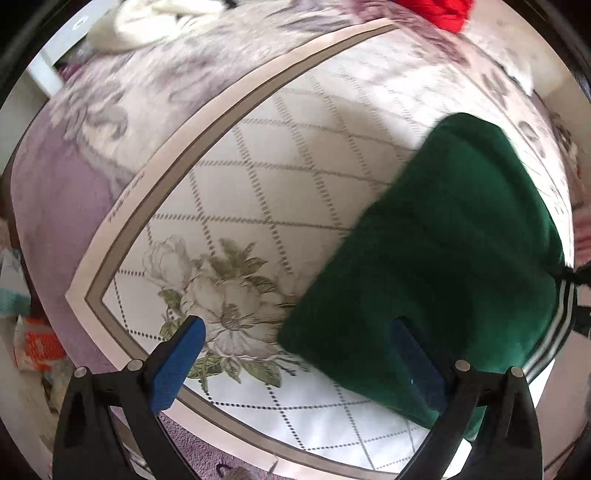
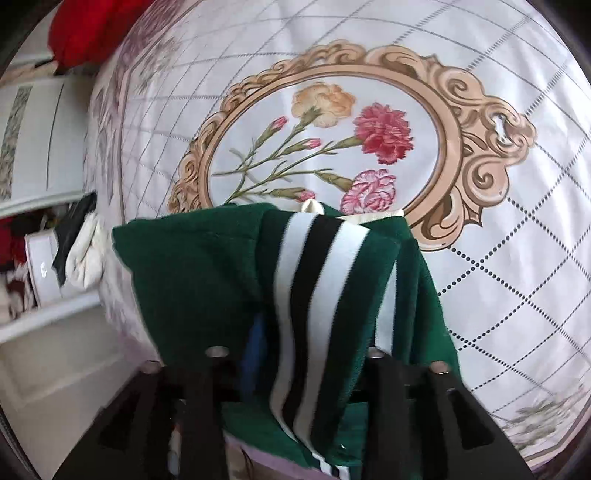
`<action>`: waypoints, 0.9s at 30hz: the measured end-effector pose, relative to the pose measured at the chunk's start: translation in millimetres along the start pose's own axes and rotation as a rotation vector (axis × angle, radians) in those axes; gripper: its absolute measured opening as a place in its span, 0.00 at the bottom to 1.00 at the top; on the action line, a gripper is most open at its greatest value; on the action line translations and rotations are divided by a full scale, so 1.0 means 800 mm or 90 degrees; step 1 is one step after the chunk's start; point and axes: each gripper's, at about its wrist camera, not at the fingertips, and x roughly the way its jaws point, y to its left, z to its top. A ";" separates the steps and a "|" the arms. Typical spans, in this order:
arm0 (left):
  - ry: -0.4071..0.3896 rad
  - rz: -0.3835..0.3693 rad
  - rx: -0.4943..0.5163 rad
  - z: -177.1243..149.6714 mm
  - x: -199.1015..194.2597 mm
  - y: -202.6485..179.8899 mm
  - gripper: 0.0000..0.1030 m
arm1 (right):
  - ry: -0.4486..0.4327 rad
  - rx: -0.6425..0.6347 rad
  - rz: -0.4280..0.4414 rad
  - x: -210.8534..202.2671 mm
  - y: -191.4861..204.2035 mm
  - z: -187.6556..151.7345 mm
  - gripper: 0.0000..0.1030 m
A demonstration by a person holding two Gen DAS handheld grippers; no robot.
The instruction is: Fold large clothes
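small print on bedspread border [image 1: 123,201], unreadable

The folded garment [image 1: 436,266] hangs over the bed [image 1: 258,166], held up at one end in the right claw [image 2: 295,369]. The left claw [image 1: 295,354] hovers beside it (fingers spread), near the bed's corner.

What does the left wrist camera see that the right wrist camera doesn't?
Left only: the open left gripper, a pale flower print on the bedspread, and a cream garment.

Right only: the right gripper shut on the green garment, its striped band, and a framed carnation print.

Both: the green garment, the bedspread, and a red cloth.
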 end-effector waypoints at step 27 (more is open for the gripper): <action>0.166 -0.076 0.350 -0.046 0.072 -0.321 0.97 | -0.016 0.134 0.157 0.046 -0.239 -0.134 0.31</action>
